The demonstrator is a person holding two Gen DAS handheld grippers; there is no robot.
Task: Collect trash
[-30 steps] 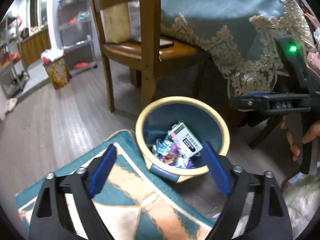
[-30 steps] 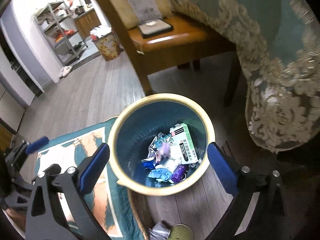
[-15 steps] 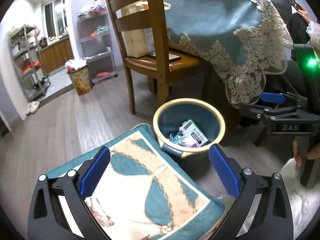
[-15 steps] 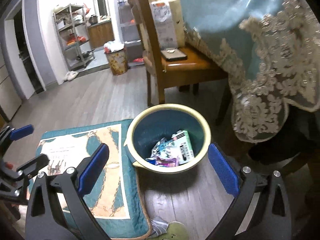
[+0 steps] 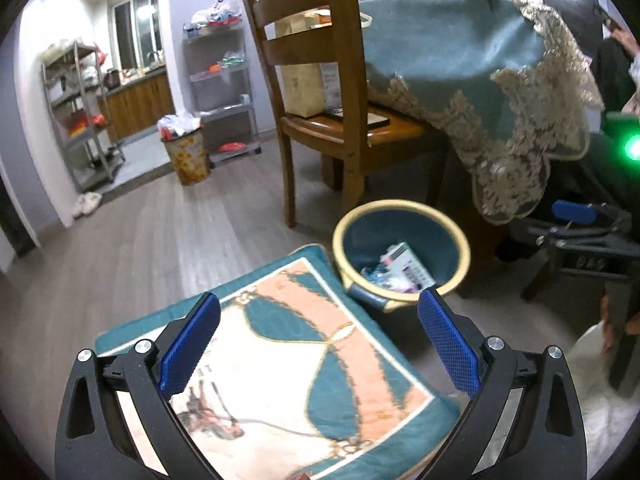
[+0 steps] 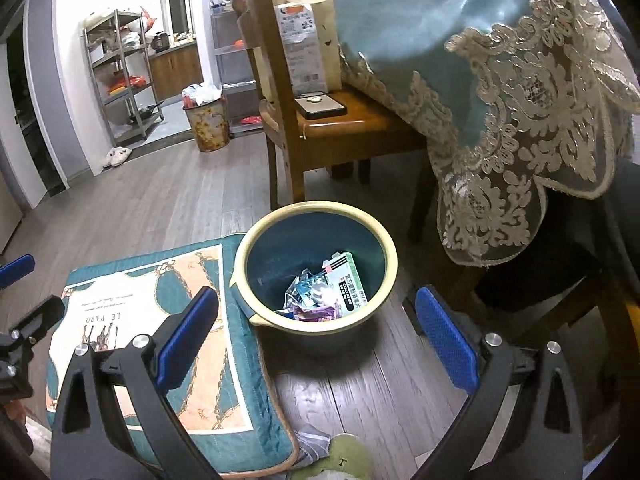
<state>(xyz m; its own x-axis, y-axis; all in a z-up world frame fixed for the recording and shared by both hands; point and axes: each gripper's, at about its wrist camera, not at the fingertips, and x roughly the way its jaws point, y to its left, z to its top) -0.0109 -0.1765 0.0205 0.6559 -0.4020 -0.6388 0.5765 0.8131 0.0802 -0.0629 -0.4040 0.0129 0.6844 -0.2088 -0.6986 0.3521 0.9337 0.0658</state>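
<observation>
Both grippers, left (image 5: 316, 348) & right (image 6: 316, 340), pulled back from bin (image 6: 256, 240), wide open, empty; trash (image 6: 332, 292) inside, drop prob done

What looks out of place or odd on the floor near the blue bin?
A patterned cushion lies on the wooden floor, touching the bin, an odd place for it. The trash is inside; nothing has spilled.

Between your right fingers (image 6: 444, 336): glossy plastic bin (image 6: 384, 240), crinkly foil wrappers (image 6: 308, 290), matt wood floor (image 6: 340, 392); quilted cloth cushion (image 6: 240, 412) left.
</observation>
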